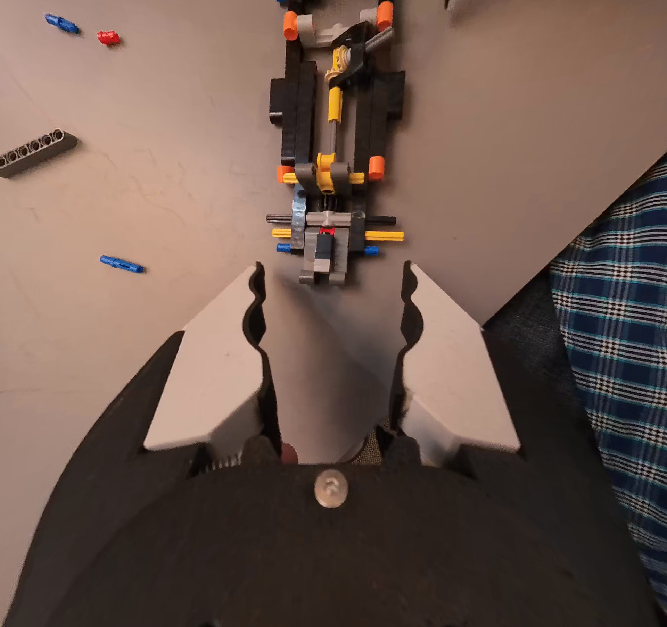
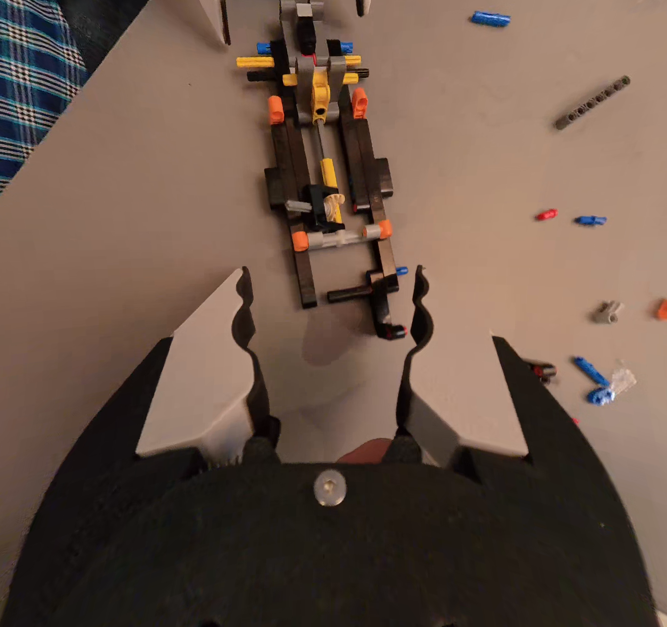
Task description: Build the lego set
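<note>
A long black toy car frame (image 1: 334,133) lies on a beige table (image 1: 162,321) between the empty, wide-open left gripper (image 1: 334,270) and right gripper (image 2: 330,274).

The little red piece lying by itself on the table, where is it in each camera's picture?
Left wrist view: the red piece lies upper left, right of a blue pin.
Right wrist view: it lies at the right, left of that blue pin.
Shared landmark: the long lego frame down the middle.

A plain beige tabletop (image 2: 144,213) with scattered toy pieces; the kind of place is unclear.
</note>
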Tool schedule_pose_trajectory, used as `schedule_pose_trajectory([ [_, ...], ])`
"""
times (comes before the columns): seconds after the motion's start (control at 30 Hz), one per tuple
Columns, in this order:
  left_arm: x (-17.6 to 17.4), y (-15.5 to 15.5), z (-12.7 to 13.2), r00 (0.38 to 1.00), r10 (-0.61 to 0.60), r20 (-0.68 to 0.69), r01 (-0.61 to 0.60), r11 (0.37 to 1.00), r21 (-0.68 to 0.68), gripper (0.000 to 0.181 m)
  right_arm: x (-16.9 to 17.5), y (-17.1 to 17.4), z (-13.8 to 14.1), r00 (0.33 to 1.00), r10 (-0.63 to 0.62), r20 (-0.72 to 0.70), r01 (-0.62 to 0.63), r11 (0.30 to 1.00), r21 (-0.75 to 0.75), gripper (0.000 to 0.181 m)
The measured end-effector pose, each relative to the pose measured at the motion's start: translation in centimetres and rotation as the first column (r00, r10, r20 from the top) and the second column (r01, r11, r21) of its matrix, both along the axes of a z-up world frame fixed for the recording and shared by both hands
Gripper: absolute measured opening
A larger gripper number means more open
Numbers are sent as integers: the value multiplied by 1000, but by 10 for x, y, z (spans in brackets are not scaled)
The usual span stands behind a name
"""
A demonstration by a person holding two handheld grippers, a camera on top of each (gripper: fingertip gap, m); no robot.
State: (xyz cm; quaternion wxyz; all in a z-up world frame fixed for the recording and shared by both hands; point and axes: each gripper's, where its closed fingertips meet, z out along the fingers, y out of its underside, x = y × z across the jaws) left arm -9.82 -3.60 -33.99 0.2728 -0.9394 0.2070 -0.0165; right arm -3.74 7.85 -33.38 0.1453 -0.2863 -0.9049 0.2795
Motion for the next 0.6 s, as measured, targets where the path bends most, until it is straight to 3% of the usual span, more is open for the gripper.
schedule_pose_trajectory([
  [0.17,3,4,-3,1000,-6,-8,7,1000,24,62,-8,-11,-9,997,55,51,-53,998,-36,77],
  [0.3,3,5,-4,1000,-4,29,3,1000,31,55,-8,-11,-10,995,59,86,-54,997,-57,56],
  [0.47,-5,8,-3,1000,6,26,-7,999,42,54,-4,-10,-10,995,-14,101,18,999,-43,56],
  [0.6,-14,8,-3,999,38,26,-39,998,42,62,2,-5,-10,980,-168,104,171,985,-24,55],
])
